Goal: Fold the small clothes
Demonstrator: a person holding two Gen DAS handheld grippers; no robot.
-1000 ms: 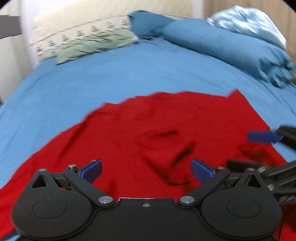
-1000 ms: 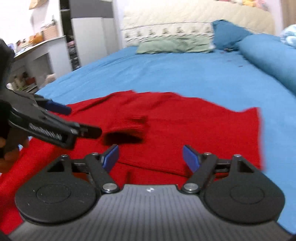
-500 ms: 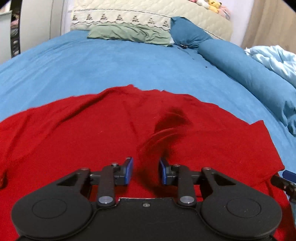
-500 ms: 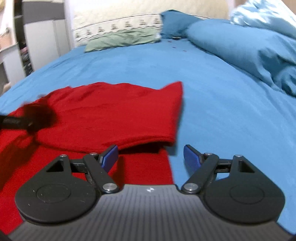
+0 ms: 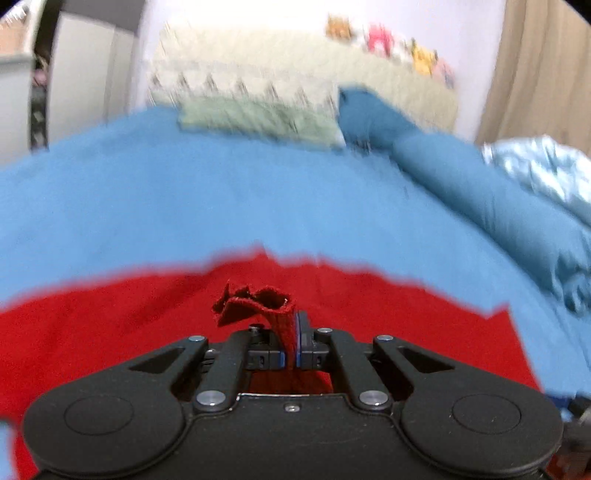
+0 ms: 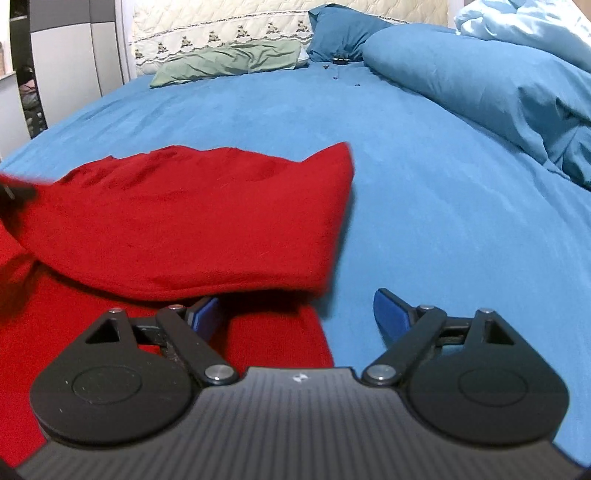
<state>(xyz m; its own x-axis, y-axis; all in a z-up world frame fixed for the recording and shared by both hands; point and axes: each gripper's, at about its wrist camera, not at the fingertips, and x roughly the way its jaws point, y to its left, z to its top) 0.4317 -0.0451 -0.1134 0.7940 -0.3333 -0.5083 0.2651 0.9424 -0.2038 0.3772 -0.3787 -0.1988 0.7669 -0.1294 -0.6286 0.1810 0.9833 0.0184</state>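
Note:
A red garment lies spread on the blue bed sheet. My left gripper is shut on a pinched-up ribbed cuff of the red garment, whose end sticks up crumpled above the pads. In the right wrist view the red garment has one layer lifted and folded over towards the left, with its edge hanging just above the lower layer. My right gripper is open and empty, low over the garment's right edge, its left pad under the lifted fold.
A green pillow and a cream embroidered pillow lie at the headboard. A dark blue bolster and a pale blue duvet run along the right. A grey cabinet stands at the left.
My left gripper closed on the red cuff and lifted it, its view tilting up. The right gripper swung right to the garment's edge and stayed open.

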